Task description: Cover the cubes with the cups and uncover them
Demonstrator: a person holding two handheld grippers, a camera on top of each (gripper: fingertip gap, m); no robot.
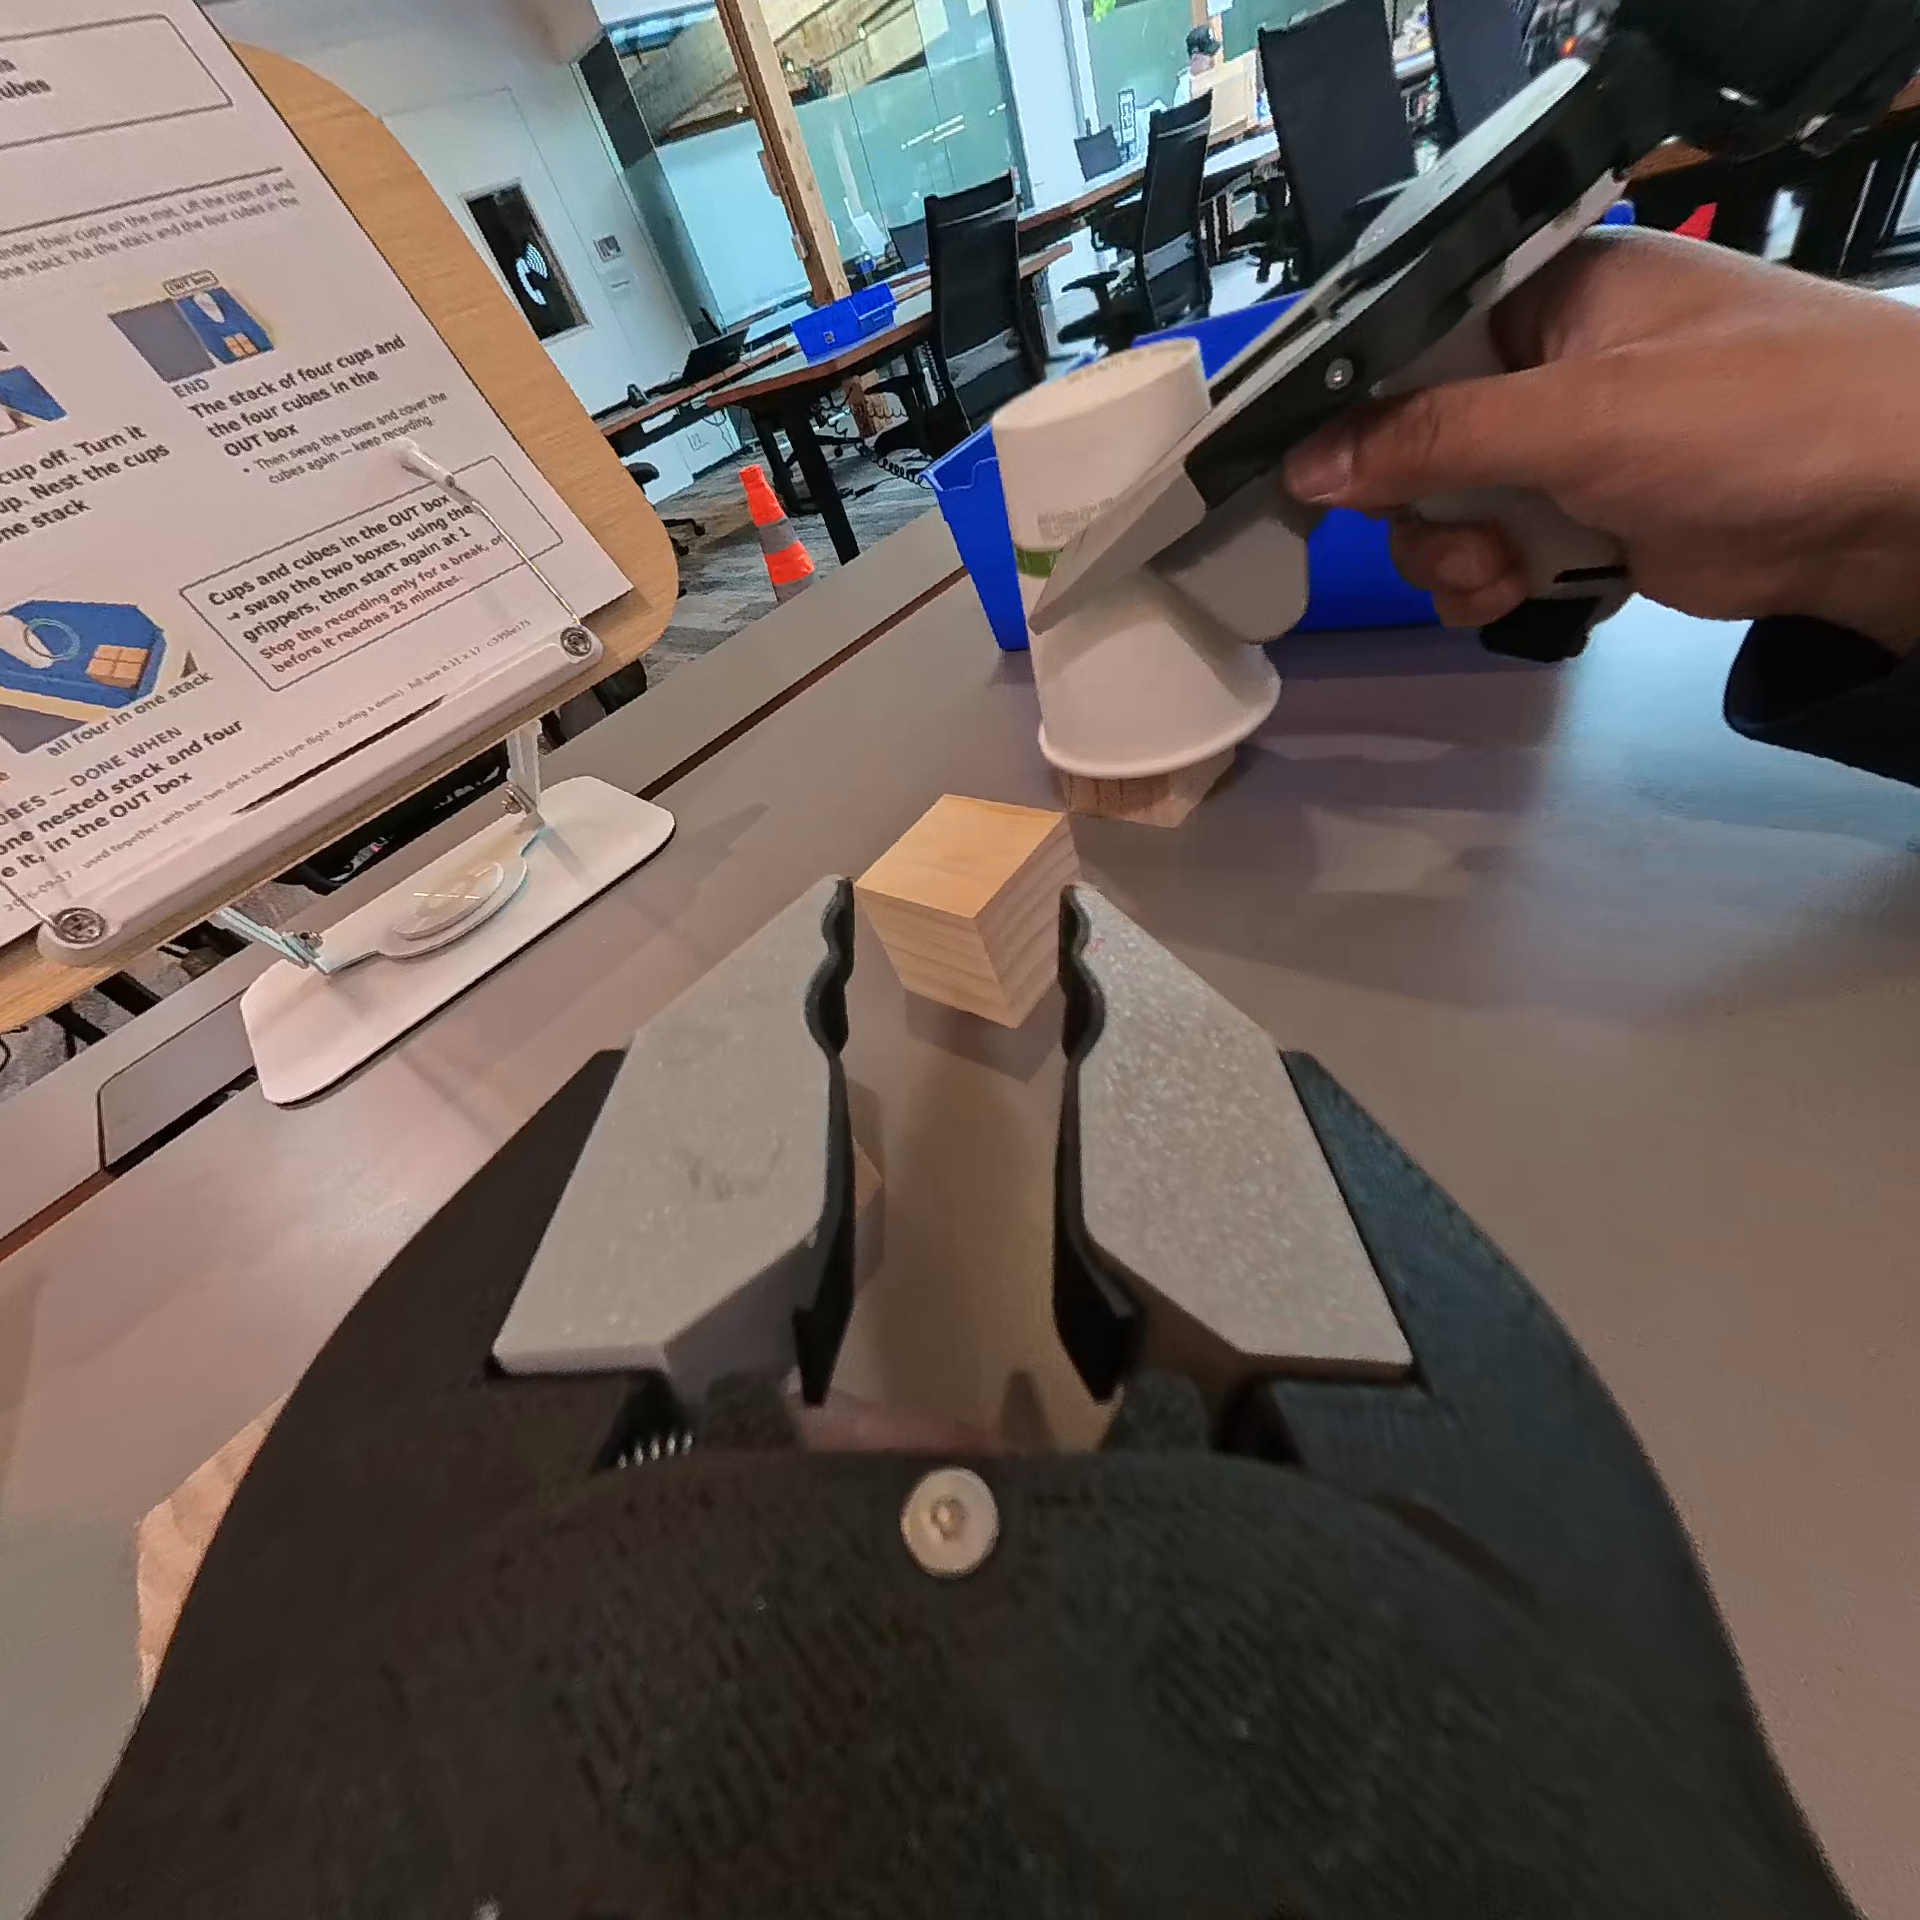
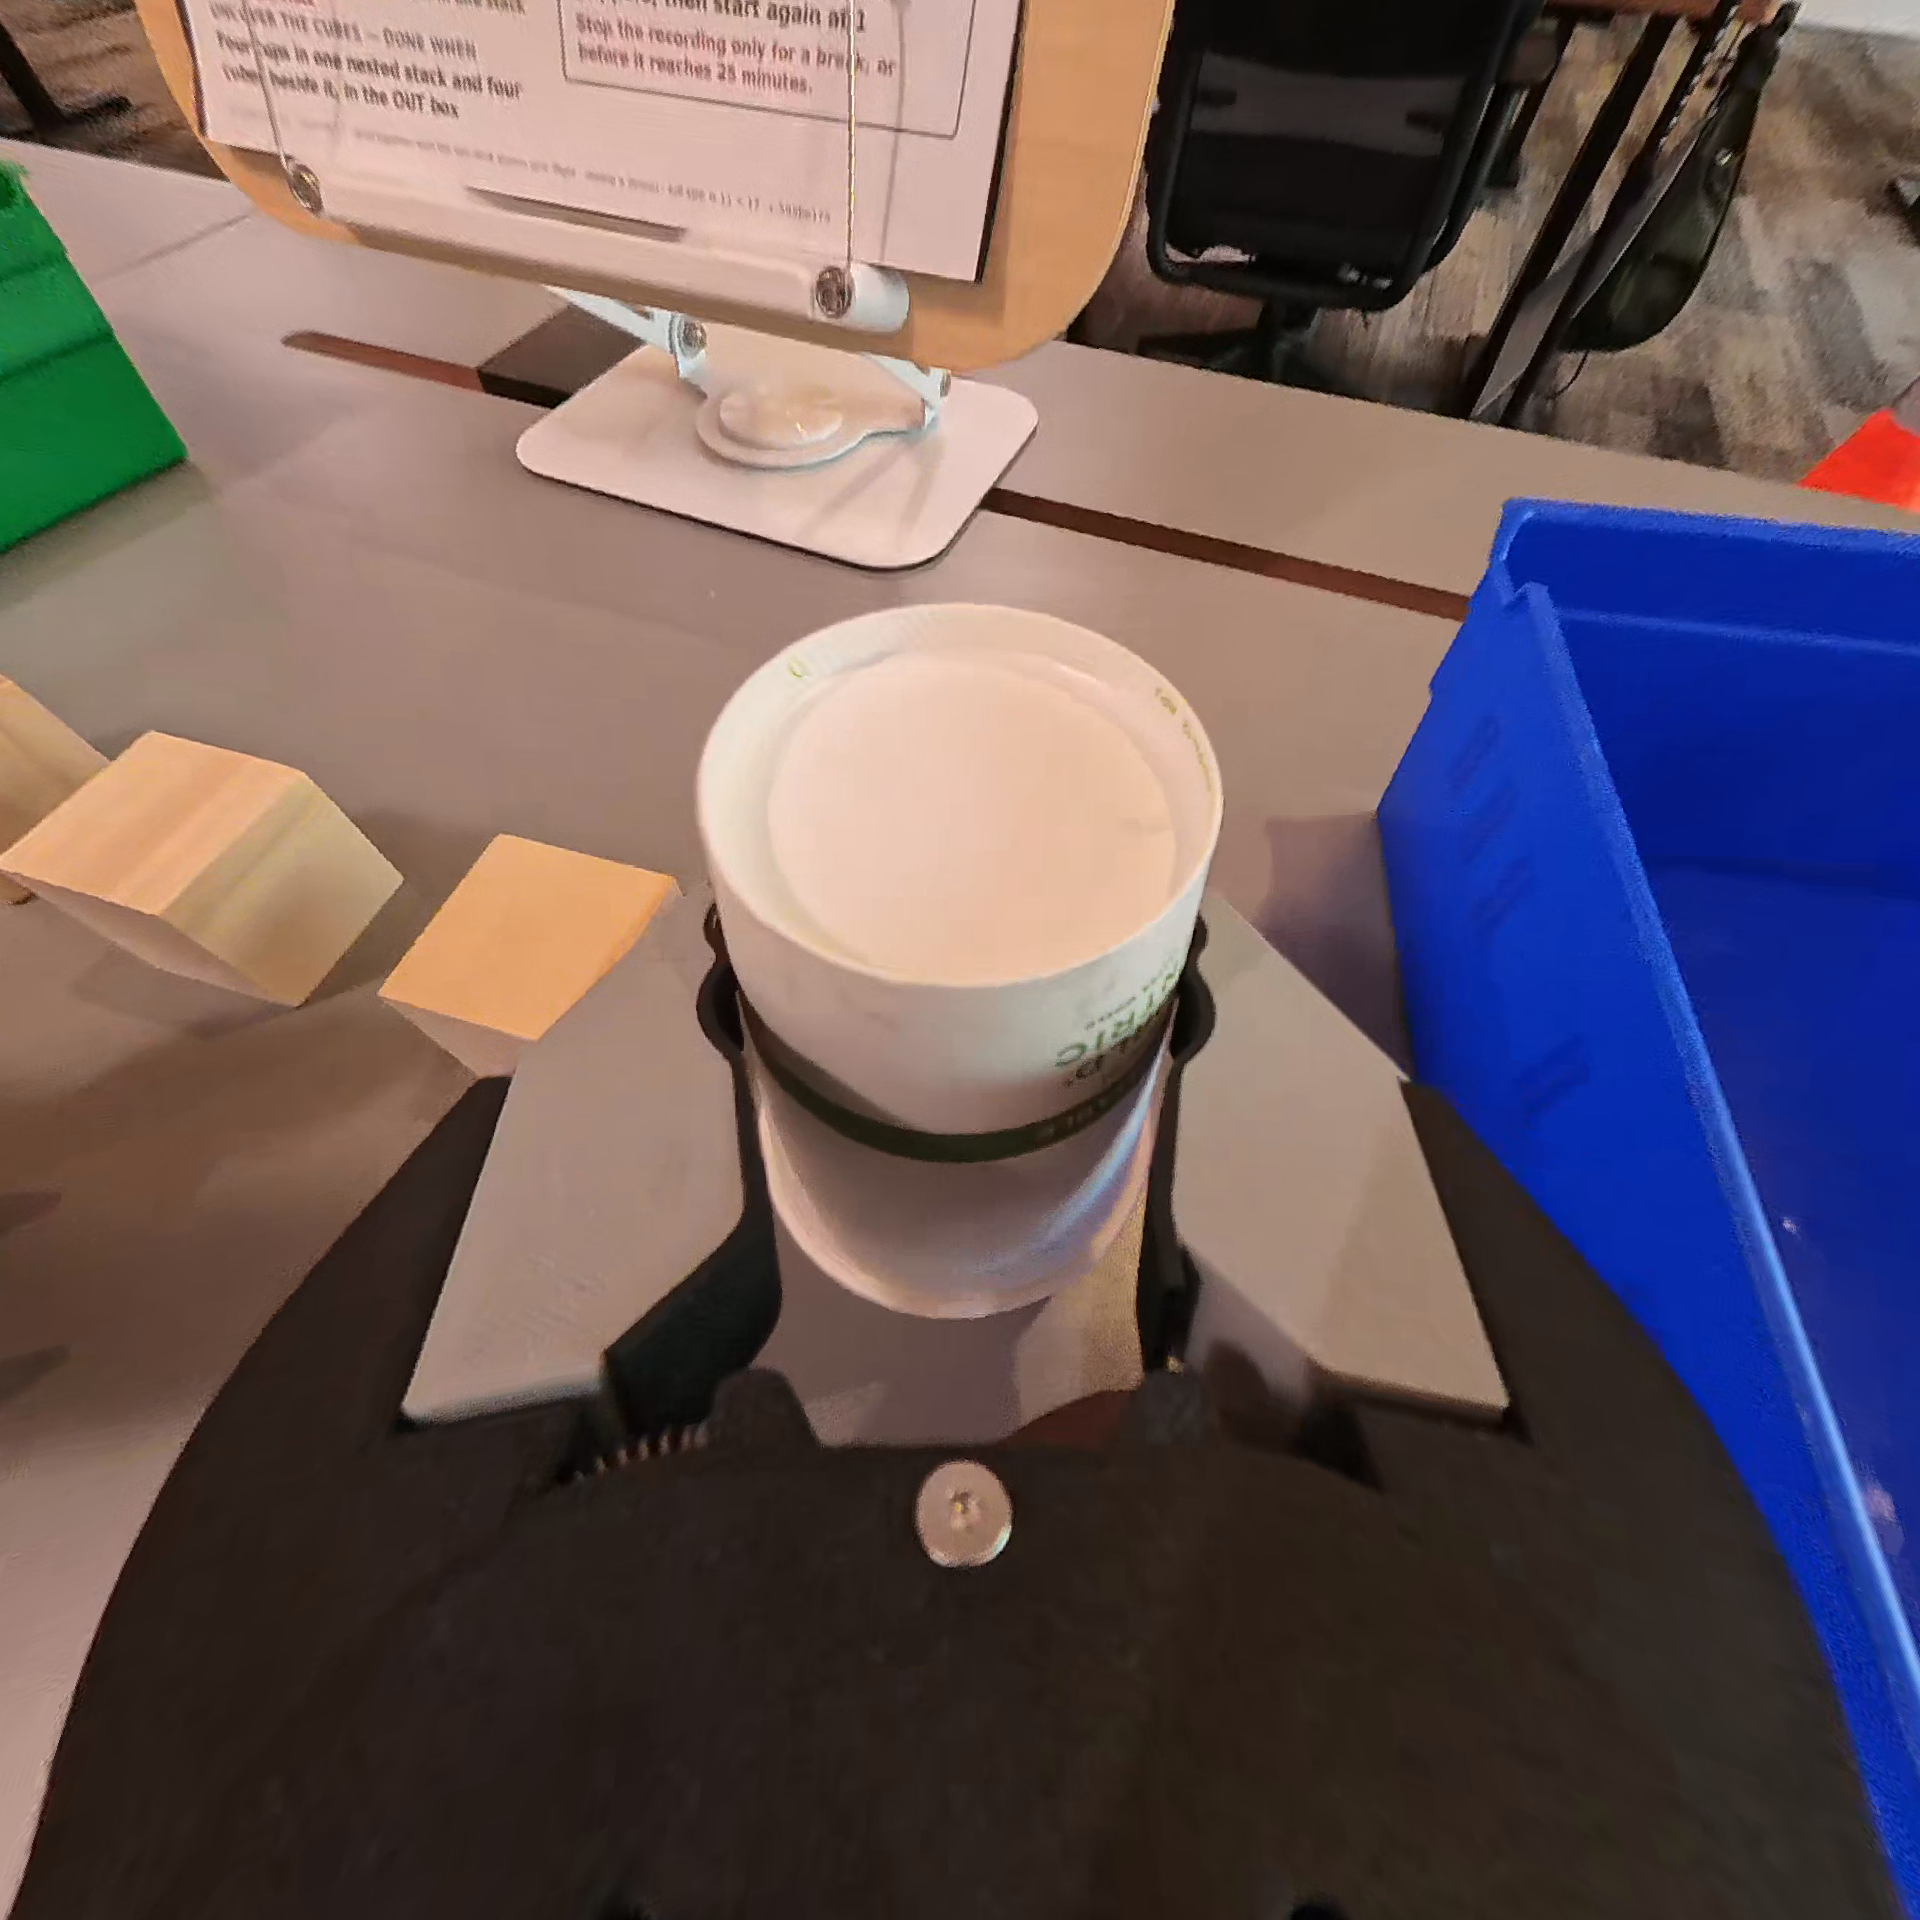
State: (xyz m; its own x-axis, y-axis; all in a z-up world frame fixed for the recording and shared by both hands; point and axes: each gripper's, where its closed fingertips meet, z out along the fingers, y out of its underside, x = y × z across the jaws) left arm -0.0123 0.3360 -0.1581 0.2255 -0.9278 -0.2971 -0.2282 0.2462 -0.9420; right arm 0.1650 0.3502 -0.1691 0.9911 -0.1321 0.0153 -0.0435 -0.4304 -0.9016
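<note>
One cup (image 2: 956, 935), upside down, is pinched by the right gripper (image 2: 956, 1049) and half-lowered over a block (image 1: 1143, 795) (rim tilted). Level it before releasing. The left gripper (image 1: 958, 935) is spread, empty, behind another block (image 1: 971, 914) on the table (image 1: 1507, 1039).

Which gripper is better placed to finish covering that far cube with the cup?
Right. The right gripper grips the upturned white cup directly over the far cube. The left gripper holds no cup.
</note>
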